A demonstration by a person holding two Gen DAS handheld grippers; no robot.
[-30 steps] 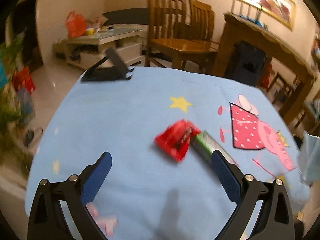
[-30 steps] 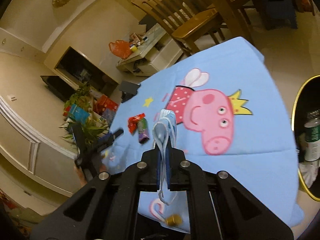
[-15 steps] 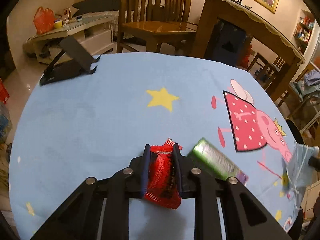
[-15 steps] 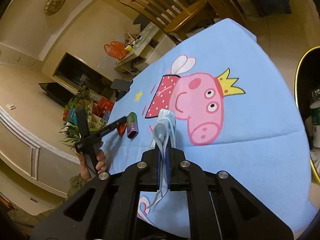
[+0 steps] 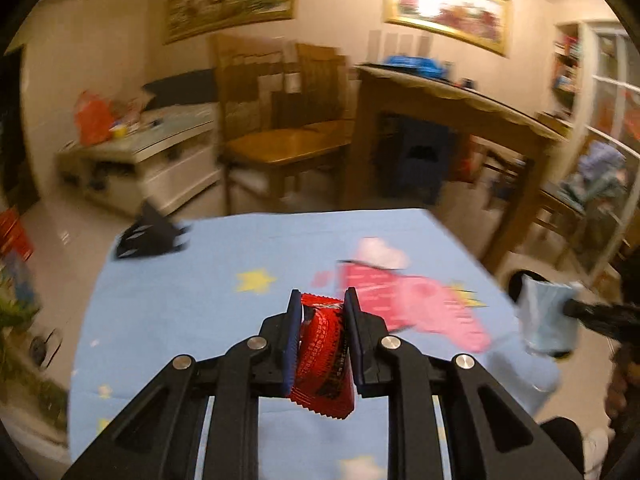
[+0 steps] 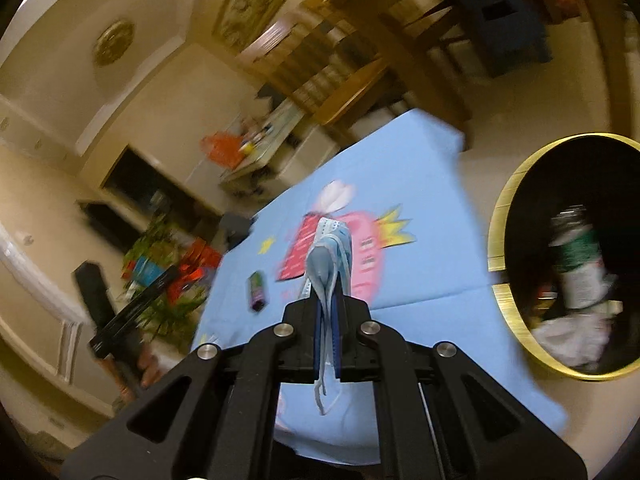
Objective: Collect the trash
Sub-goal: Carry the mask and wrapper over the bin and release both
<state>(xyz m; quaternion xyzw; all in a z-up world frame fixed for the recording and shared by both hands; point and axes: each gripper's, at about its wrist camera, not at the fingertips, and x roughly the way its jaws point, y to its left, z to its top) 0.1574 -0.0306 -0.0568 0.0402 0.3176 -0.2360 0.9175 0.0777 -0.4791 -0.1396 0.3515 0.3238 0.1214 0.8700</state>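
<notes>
Wooden chairs (image 5: 280, 120), cream walls (image 5: 100, 60)

Two matte black handheld claws with blue finger pads

The left claw (image 5: 319, 312) has black angular linkage arms with triangular cut-outs, four round silver screw heads across its joints, and flat dark-blue pads (image 5: 294, 332) lining the inner faces of its fingers. The right claw (image 6: 328, 312) is built the same way: black plastic arms, four silver screws in a row, triangular openings, and narrow blue pads (image 6: 318, 336). In the right wrist view, bare skin of the person's hand (image 6: 132, 372) shows below a black handle, blurred.
</notes>
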